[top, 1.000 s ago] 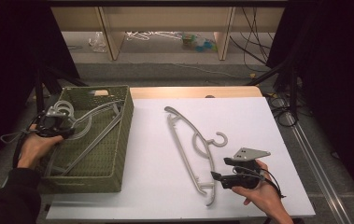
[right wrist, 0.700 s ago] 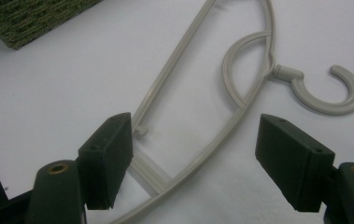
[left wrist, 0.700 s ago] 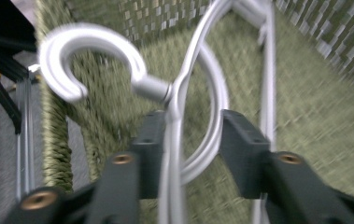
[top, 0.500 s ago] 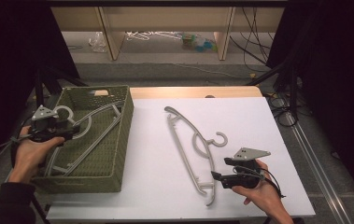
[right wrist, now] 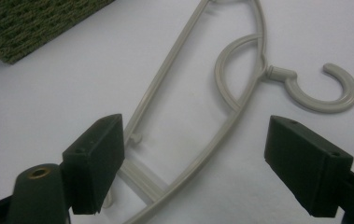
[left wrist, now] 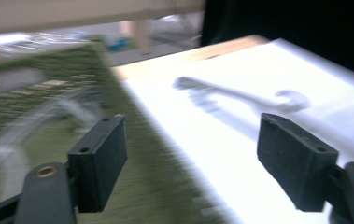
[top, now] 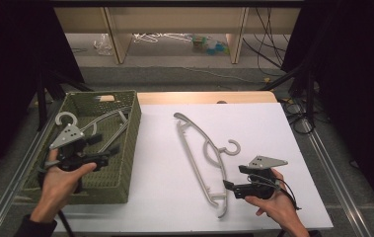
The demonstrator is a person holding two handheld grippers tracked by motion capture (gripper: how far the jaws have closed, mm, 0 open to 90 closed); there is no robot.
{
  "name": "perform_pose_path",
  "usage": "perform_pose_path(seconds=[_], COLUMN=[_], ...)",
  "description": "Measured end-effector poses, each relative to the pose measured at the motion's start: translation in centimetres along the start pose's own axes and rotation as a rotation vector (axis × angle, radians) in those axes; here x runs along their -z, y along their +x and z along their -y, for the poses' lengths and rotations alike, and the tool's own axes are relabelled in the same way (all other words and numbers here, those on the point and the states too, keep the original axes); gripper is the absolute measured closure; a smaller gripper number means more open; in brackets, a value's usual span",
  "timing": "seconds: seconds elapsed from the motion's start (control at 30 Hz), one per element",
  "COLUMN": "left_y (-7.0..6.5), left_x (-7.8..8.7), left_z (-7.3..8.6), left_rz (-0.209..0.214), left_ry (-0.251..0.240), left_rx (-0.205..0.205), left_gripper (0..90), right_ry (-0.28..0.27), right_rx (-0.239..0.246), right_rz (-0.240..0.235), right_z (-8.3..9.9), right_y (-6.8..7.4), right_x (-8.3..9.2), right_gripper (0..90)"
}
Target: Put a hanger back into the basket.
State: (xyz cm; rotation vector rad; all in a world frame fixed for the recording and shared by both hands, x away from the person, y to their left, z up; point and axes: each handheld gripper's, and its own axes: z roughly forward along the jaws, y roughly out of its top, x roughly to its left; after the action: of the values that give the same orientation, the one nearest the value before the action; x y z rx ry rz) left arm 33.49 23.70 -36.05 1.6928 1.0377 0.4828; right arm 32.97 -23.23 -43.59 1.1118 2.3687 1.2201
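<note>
A grey plastic hanger (top: 202, 158) lies flat on the white table sheet (top: 160, 197), hook toward the right. My right gripper (top: 235, 178) hovers at its near end. Its jaws have just been opening and stand apart over the hanger's (right wrist: 240, 93) bars, with the pads off it, as the right gripper (right wrist: 193, 168) view shows. My left gripper (top: 106, 146) hangs over the green woven basket (top: 134, 143), above grey hangers (top: 100, 123) that lie in it. Its jaws have just been opening with nothing between them. The left gripper (left wrist: 193, 163) view is blurred.
Bare wood of the table (top: 204, 97) shows beyond the white sheet. Behind it stand wooden shelf legs (top: 118, 34) with clutter on the floor. Cables (top: 298, 113) run along the right edge. A metal rail (top: 7, 192) runs left of the basket.
The left gripper has come off the hanger in the basket and moved toward the near side and a little right, its jaws spreading wide. The right hand has stayed put, its jaws slightly wider.
</note>
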Motion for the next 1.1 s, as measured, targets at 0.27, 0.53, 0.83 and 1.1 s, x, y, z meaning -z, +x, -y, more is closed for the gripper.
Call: perform_pose_path(seconds=[0.27, 0.53, 0.83, 1.1], left_y=[-4.6, -7.2, -8.4, -8.2], left_x=[-1.8, -3.4, -4.3, -4.4], left_z=[2.4, 5.5, 7.7, 7.8], left_rz=[0.056, 0.134, 0.150, 0.152], left_ry=[0.025, 0.037, 0.052, 0.049], left_rx=[-0.077, -0.098, -0.102, -0.085], left_gripper=[20.6, 19.3, 18.9, 18.9], right_ry=[-0.007, 0.007, 0.046, 0.154], right_rx=[-0.008, 0.003, -0.011, 0.003], right_rz=[-0.017, -0.011, -0.002, 0.059], right_z=[0.1, 0.1, 0.4, 0.3], right_y=[0.0, 0.0, 0.0, -0.2], right_x=[-0.1, -0.3, -1.5, -4.2], right_gripper=[18.6, 17.6, 17.6, 18.1])
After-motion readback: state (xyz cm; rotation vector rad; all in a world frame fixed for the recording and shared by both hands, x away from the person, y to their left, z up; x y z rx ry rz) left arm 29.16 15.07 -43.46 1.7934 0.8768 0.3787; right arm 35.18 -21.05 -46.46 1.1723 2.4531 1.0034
